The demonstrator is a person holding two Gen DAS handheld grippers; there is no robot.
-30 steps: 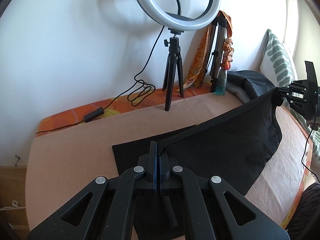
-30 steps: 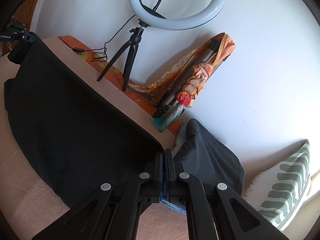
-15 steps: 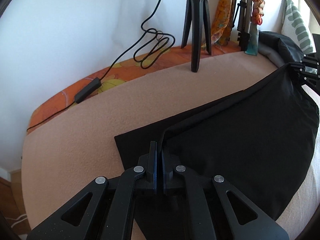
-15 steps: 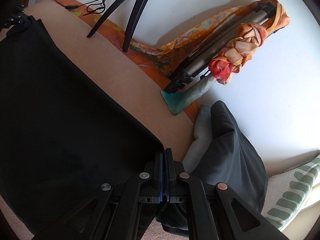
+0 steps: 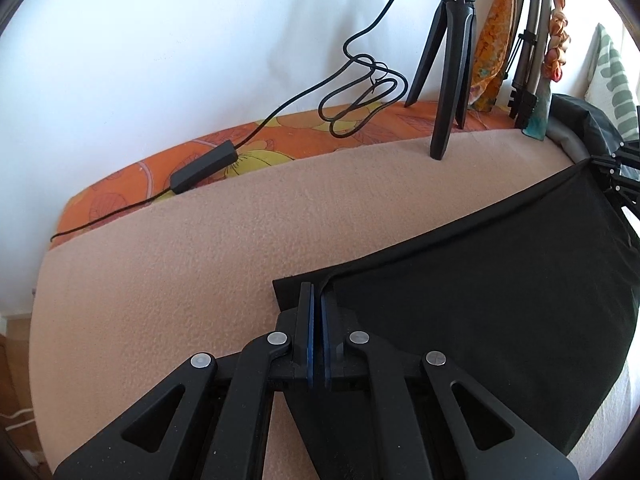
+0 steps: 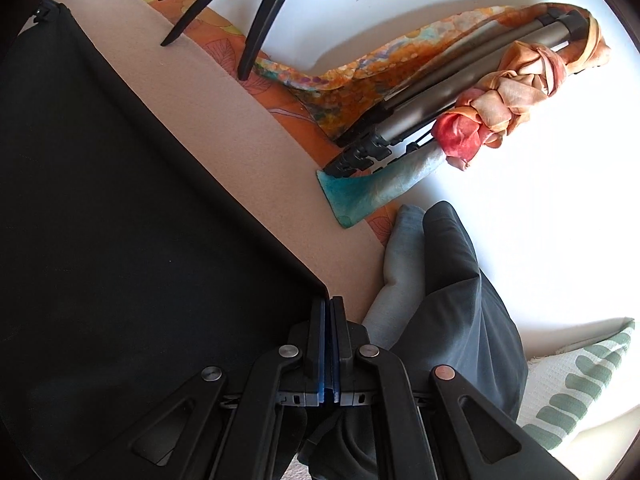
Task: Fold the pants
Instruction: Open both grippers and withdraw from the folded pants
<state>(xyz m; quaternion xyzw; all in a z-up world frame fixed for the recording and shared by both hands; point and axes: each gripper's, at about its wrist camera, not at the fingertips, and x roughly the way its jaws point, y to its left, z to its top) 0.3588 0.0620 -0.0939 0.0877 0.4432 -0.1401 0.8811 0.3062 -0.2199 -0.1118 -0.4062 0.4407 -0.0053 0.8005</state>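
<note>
While both grippers clench corners of the black pants (image 5: 500, 300), stretched low over the pink blanket (image 5: 180, 280), the left gripper (image 5: 317, 300) and right gripper (image 6: 331, 308) risk a crooked fold if one corner slips or lands unevenly.

I see matt black cloth pants (image 5: 500, 272) on a nubbly, fleecy peach blanket (image 5: 180, 280); my grippers' arms look like speckled matt black plastic with shiny metal rivets (image 5: 278, 337).
</note>
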